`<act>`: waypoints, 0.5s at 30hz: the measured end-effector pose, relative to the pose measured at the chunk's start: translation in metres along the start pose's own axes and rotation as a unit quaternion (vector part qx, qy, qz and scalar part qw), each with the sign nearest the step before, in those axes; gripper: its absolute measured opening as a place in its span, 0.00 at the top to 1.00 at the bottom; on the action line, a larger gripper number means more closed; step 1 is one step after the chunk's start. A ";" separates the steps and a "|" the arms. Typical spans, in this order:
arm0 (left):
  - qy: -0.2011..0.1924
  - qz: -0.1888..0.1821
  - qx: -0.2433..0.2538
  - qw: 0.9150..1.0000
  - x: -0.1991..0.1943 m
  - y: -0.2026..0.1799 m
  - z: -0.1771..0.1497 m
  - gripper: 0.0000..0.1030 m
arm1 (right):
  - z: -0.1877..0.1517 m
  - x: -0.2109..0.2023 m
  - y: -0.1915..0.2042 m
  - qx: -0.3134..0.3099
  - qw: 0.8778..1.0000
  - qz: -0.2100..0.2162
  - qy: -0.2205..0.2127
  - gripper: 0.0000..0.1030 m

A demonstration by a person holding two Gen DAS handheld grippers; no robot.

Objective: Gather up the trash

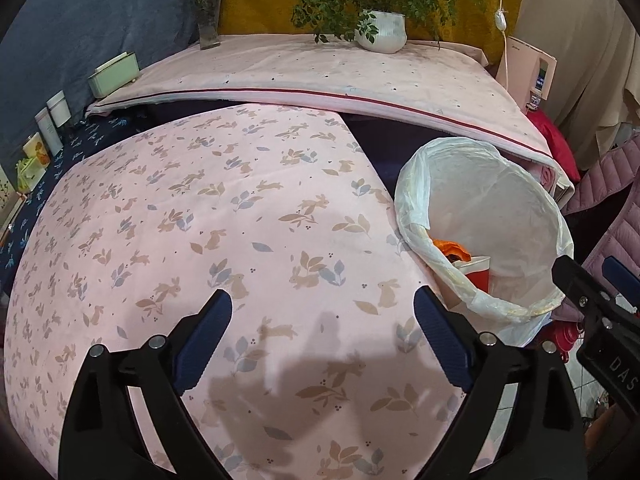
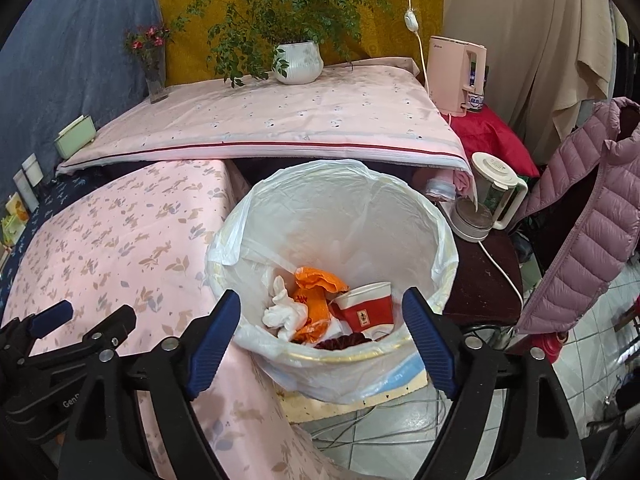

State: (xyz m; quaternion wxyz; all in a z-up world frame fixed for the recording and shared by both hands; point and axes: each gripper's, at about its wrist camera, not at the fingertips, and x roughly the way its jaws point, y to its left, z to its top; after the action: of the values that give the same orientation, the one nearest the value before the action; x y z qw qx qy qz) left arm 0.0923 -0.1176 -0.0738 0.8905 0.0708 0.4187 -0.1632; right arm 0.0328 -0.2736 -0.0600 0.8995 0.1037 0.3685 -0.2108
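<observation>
Hovering with fingers spread, right gripper over bin, left gripper over tablecloth.

potted plant, flower vase, kettle, pink jacket

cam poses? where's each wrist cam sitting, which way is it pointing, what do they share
Left wrist: above the rabbit-print cloth, facing forward and down; own open left gripper below, right gripper at right edge.
Right wrist: above the lined bin, looking into it at a red cup, orange wrapper, white tissue; own open right gripper, left gripper at left edge.
Shared: bin, cloth, potted plant.
</observation>
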 end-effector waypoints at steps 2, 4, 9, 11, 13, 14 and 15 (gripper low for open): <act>0.000 0.001 -0.002 1.000 -0.002 0.001 -0.002 0.13 | -0.003 -0.003 0.000 -0.002 1.000 -0.005 0.000 0.19; -0.001 0.001 -0.002 1.000 -0.004 0.001 -0.003 0.12 | -0.006 -0.005 0.000 -0.003 1.000 -0.008 0.004 0.19; 0.001 0.003 0.007 1.000 -0.007 -0.001 -0.009 0.10 | -0.015 -0.006 0.003 -0.015 1.000 -0.010 0.010 0.18; 0.001 0.006 0.010 1.000 -0.007 -0.002 -0.010 0.10 | -0.017 -0.007 0.007 -0.025 1.000 -0.016 0.011 0.18; 0.002 0.007 0.008 1.000 -0.008 -0.001 -0.011 0.10 | -0.019 -0.009 0.007 -0.027 0.999 -0.017 0.011 0.16; 0.003 0.007 0.007 1.000 -0.008 -0.001 -0.012 0.10 | -0.020 -0.010 0.007 -0.027 0.999 -0.018 0.011 0.14; 0.003 0.008 0.006 1.000 -0.008 0.000 -0.012 0.10 | -0.020 -0.011 0.007 -0.027 0.999 -0.019 0.012 0.11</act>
State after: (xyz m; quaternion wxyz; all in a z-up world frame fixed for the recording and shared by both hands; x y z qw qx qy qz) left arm 0.0787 -0.1129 -0.0751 0.8899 0.0800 0.4200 -0.1588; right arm 0.0165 -0.2569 -0.0665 0.8935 0.0749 0.3863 -0.2165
